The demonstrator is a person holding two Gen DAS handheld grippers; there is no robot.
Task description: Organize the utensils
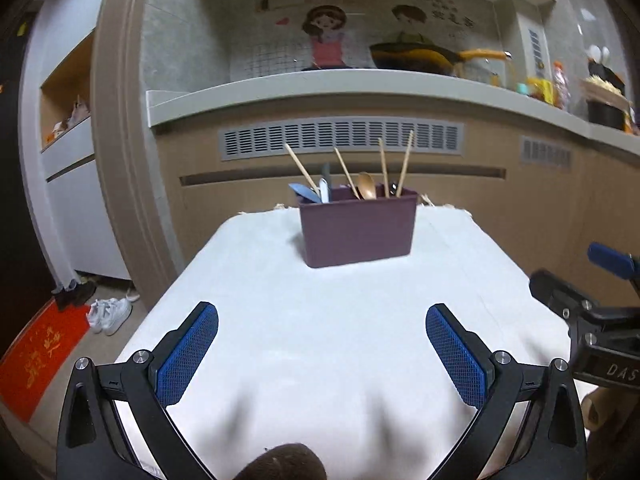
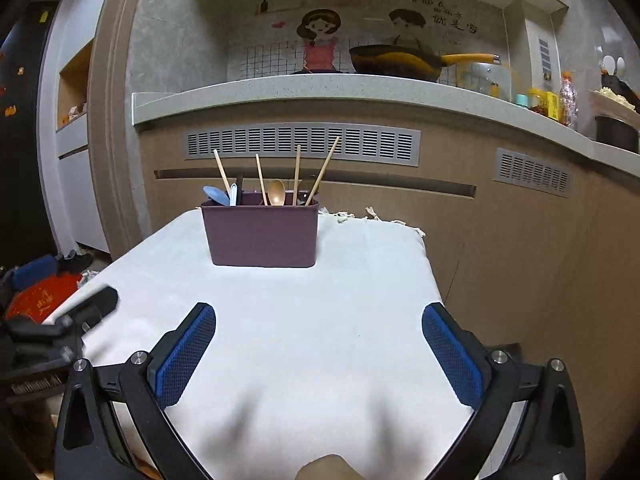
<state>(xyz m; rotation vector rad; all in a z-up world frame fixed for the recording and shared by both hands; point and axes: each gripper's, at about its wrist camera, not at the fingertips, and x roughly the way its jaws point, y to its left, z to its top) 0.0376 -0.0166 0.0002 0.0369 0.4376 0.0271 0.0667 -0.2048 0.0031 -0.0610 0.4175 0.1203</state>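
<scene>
Left wrist view: left gripper [image 1: 322,344] is hovering low in the frame over the white cloth [image 1: 280,320], fingers spread wide, nothing between them. Maroon utensil holder [image 1: 358,230] is standing at frame centre, carrying chopsticks [image 1: 406,162] and spoons. Right gripper [image 2: 319,342] is likewise gaping wide and empty; the holder is sitting upper centre-left in its view.

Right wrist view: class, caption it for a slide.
Open right gripper faces a purple utensil holder with chopsticks and spoons on a white cloth.

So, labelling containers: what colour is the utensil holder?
Dark purple utensil holder, clearest in the right wrist view.
</scene>
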